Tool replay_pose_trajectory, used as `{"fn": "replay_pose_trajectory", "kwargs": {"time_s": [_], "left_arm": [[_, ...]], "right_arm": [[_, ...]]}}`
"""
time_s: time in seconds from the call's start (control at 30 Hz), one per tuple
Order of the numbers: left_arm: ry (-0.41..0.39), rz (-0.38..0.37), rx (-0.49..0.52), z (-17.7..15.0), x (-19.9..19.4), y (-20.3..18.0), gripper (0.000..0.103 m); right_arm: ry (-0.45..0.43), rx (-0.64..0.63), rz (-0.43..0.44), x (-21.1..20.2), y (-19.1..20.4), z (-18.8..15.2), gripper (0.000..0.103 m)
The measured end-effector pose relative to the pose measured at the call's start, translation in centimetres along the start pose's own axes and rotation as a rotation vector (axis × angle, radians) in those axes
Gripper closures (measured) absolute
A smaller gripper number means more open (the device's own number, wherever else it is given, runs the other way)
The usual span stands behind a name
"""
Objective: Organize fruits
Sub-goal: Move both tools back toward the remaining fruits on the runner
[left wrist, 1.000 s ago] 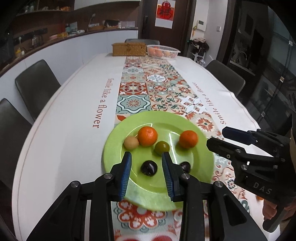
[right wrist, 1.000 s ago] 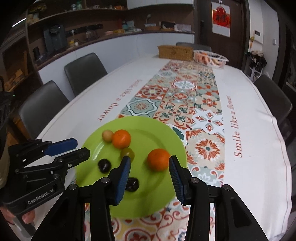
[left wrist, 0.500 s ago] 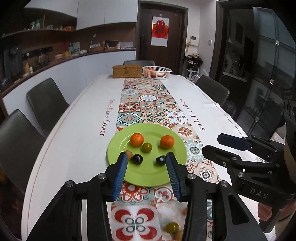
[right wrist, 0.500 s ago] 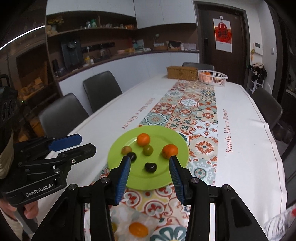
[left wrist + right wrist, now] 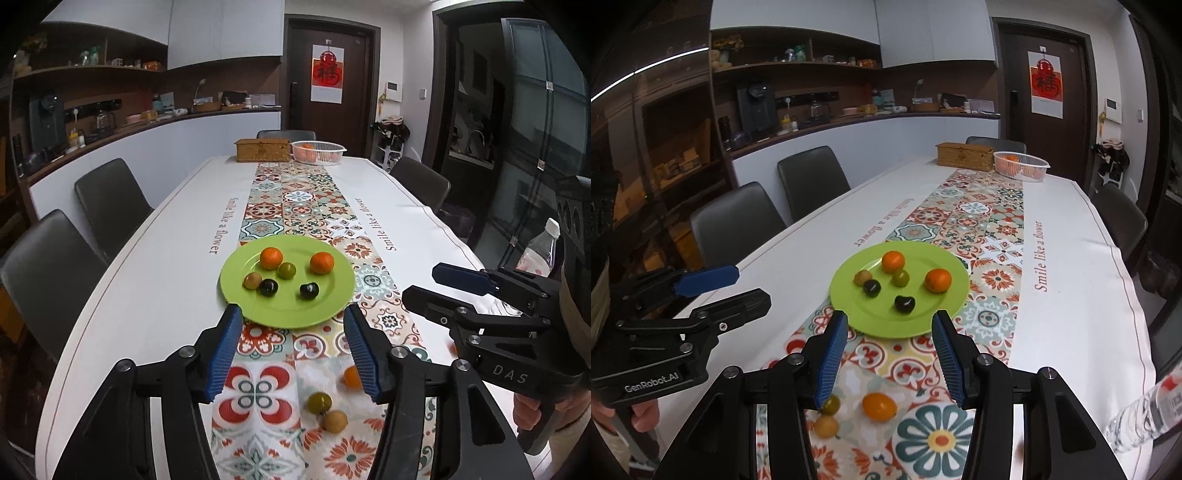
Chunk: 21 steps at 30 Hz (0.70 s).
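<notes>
A green plate (image 5: 332,299) (image 5: 945,310) sits on the patterned table runner and holds two oranges, a green fruit, a tan fruit and two dark fruits. Loose on the runner nearer me lie a small orange fruit (image 5: 879,406) (image 5: 351,376), a green fruit (image 5: 319,402) (image 5: 832,405) and a tan fruit (image 5: 335,421) (image 5: 826,426). My left gripper (image 5: 291,349) is open and empty, above the runner behind the plate. My right gripper (image 5: 888,354) is open and empty, above the loose fruits.
A white basket with oranges (image 5: 318,151) and a wicker box (image 5: 263,149) stand at the table's far end. A clear water bottle (image 5: 539,251) (image 5: 1145,413) lies at the near right. Dark chairs (image 5: 110,199) line both sides of the table.
Both grippers have pulled back and up from the plate, toward the near end of the table. Both jaws have opened wider. The loose fruits near me have come into view.
</notes>
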<state>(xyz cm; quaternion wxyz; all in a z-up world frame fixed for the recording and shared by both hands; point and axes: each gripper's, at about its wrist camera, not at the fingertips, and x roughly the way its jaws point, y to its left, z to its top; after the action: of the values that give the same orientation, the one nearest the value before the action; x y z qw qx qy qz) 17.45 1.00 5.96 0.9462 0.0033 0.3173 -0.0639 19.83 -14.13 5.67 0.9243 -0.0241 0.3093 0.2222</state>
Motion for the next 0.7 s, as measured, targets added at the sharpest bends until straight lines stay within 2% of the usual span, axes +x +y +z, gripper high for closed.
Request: {"fn": "replay_pose_trajectory", "kwargs": {"time_s": [0.1,0.37,0.7], "left_arm": [[-0.009,0.01,-0.004,-0.9,-0.8,-0.4,0.041],[-0.016,0.031,-0.034,-3.7,-1.2,-1.3,0.04],[0.044,0.027,-0.046,-7.0,0.8,-2.4,0.04]], "right_arm": [[-0.001,-0.02,0.003,-0.6,0.2,-0.7,0.05],[0.005,-0.107,0.022,-1.5,0.7,-2.2,0.05],[0.072,-0.202,0.066,0.2,0.4,-4.3,0.05]]}}
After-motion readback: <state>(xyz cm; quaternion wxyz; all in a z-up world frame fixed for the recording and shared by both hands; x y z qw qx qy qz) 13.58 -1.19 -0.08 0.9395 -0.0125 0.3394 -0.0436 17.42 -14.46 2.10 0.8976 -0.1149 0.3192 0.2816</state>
